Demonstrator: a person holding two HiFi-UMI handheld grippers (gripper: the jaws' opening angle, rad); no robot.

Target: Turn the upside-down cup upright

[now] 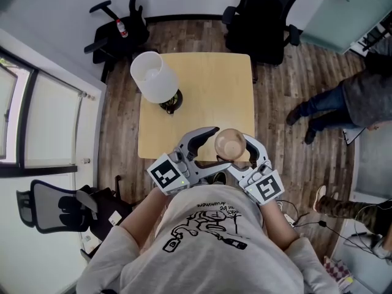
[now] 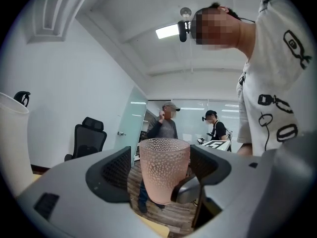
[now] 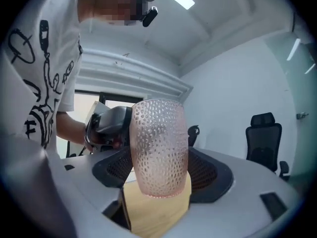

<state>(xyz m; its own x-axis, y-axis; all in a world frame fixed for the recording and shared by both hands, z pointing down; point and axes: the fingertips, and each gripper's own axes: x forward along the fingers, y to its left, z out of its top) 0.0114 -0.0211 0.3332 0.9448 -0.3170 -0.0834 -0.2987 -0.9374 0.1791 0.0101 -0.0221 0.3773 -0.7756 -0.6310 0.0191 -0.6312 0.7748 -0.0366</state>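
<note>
Cup (image 1: 229, 143) upright, mouth up, held clear of the wood above the table's 6 o'clock edge. Right gripper (image 3: 161, 168) clamped on its dimpled sides, pointing level. Left gripper (image 1: 214, 154) jaws wide; the cup sits between them but the pads don't touch it. Table (image 1: 208, 84) runs away beyond the cup, with a white lamp (image 1: 153, 76) at its 10 o'clock corner, well apart. Office chairs (image 1: 263, 11) stand past the far edge at 11 and 1 o'clock, and a person (image 1: 343, 103) stands at 3 o'clock.

Step, judged: flip looks done, right gripper alone carries the cup, placing not yet done. Next move calls for the left gripper to clear off toward 9 o'clock. The right one then lowers the cup straight, base flat, inboard of the edge, and opens.
</note>
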